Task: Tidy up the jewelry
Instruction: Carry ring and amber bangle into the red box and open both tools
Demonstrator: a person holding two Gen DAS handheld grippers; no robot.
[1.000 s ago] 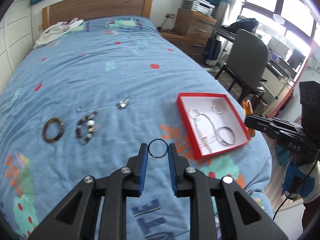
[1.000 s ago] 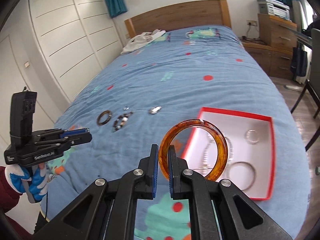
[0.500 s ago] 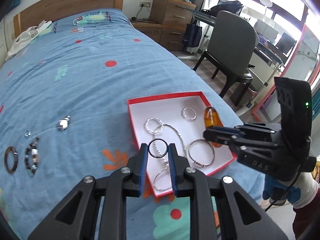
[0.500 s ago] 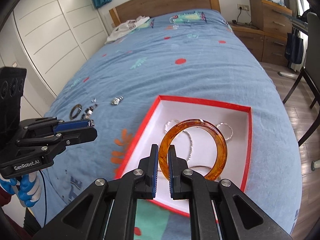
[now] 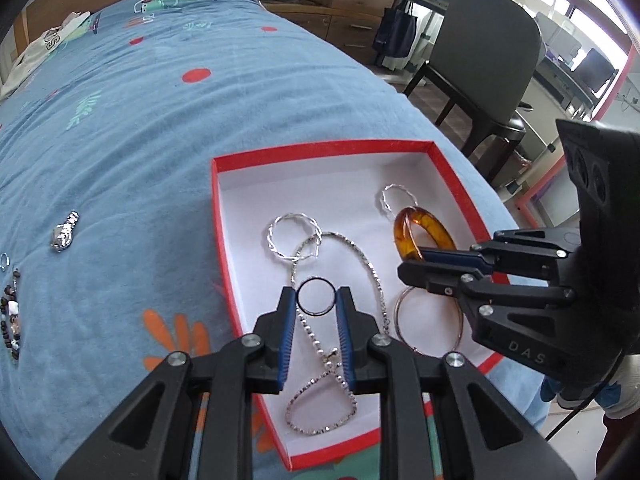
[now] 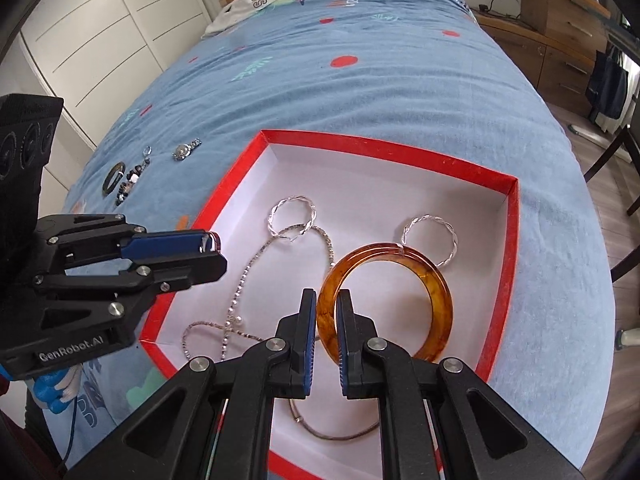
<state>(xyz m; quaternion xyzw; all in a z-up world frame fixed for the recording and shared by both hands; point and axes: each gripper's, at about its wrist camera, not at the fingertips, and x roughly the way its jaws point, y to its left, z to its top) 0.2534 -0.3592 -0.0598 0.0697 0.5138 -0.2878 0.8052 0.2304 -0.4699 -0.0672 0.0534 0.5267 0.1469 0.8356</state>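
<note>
only left cam shows chair [image 5: 486,68], thin black ring [image 5: 316,297]

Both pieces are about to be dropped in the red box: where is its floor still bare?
The box floor is bare along the far wall, beyond the two twisted silver rings. The near half is crowded: chain necklace and thin bangle overlap there.
</note>
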